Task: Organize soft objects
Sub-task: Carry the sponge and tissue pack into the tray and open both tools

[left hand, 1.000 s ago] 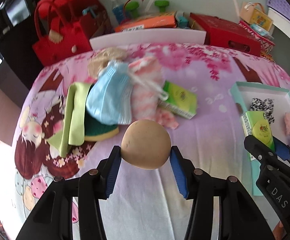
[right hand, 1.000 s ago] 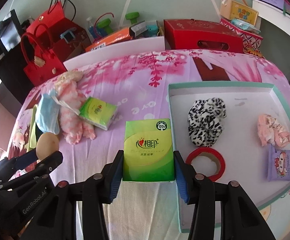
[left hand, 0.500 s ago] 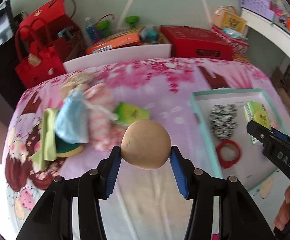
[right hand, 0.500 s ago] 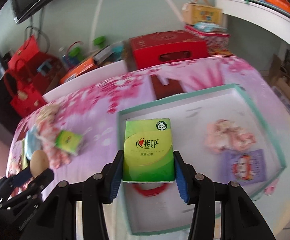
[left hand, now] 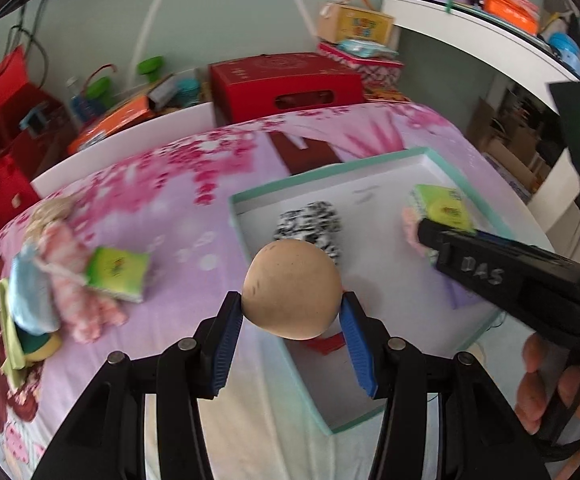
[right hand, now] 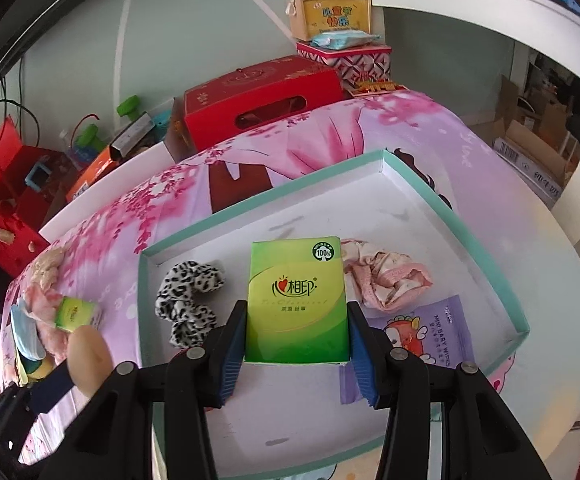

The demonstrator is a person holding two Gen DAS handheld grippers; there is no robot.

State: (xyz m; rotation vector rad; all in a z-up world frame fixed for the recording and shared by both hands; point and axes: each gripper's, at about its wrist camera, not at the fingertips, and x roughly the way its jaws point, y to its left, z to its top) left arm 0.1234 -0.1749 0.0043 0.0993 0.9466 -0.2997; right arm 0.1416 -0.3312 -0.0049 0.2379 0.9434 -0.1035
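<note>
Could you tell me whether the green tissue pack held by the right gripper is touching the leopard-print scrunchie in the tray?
Apart. The right wrist view shows white tray floor between the green tissue pack and the leopard-print scrunchie.

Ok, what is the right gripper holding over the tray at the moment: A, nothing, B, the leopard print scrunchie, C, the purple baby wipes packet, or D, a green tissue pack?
D: the right gripper has its blue pads pressed against both sides of the green tissue pack, held above the teal-rimmed tray, while the leopard print scrunchie and purple baby wipes packet lie loose inside it.
</note>
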